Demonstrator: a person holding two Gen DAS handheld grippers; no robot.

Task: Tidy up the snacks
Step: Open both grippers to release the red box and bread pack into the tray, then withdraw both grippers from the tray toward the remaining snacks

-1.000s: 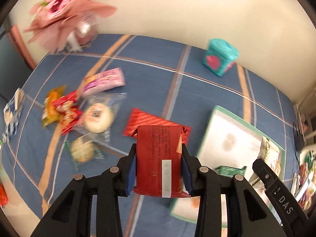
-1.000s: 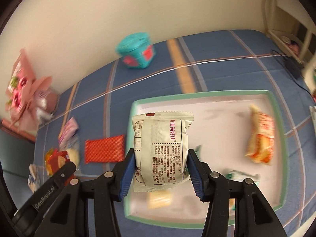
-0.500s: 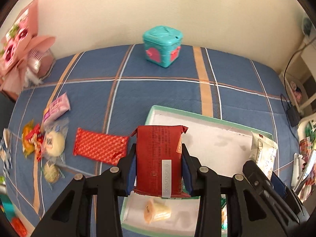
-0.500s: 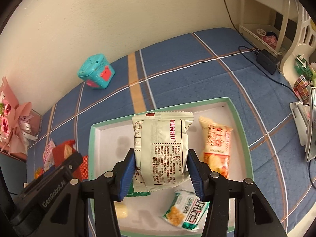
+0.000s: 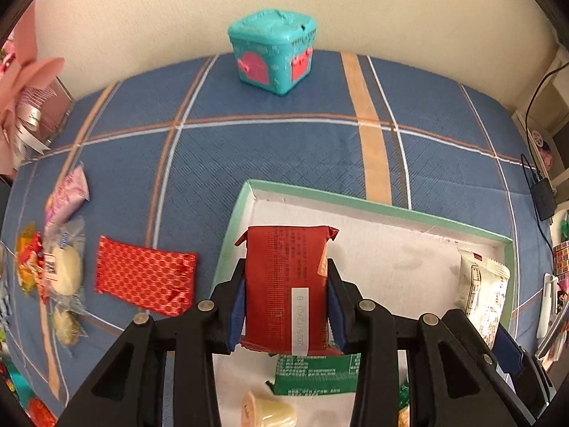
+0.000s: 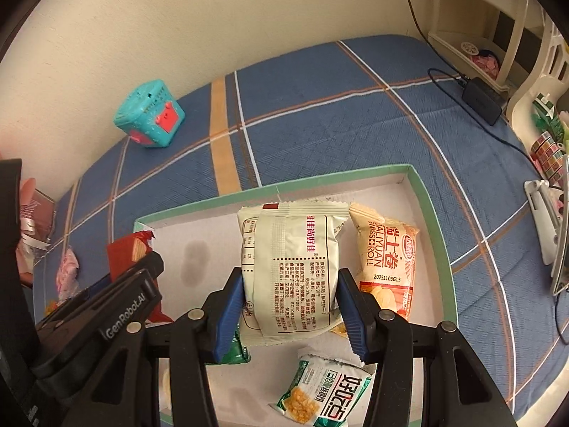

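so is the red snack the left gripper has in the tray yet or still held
Still held. The left gripper is shut on the red snack, which hangs above the tray, not lying in it.

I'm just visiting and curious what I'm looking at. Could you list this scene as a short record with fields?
surface: blue plaid cloth
container: green-rimmed tray, white inside
left gripper: shut on a dark red packet, over the tray
right gripper: shut on a white packet, over the tray
already in tray: orange Swiss roll packet, green-and-white packet
outside tray: patterned red packet, other snacks at the left
far edge: teal toy box
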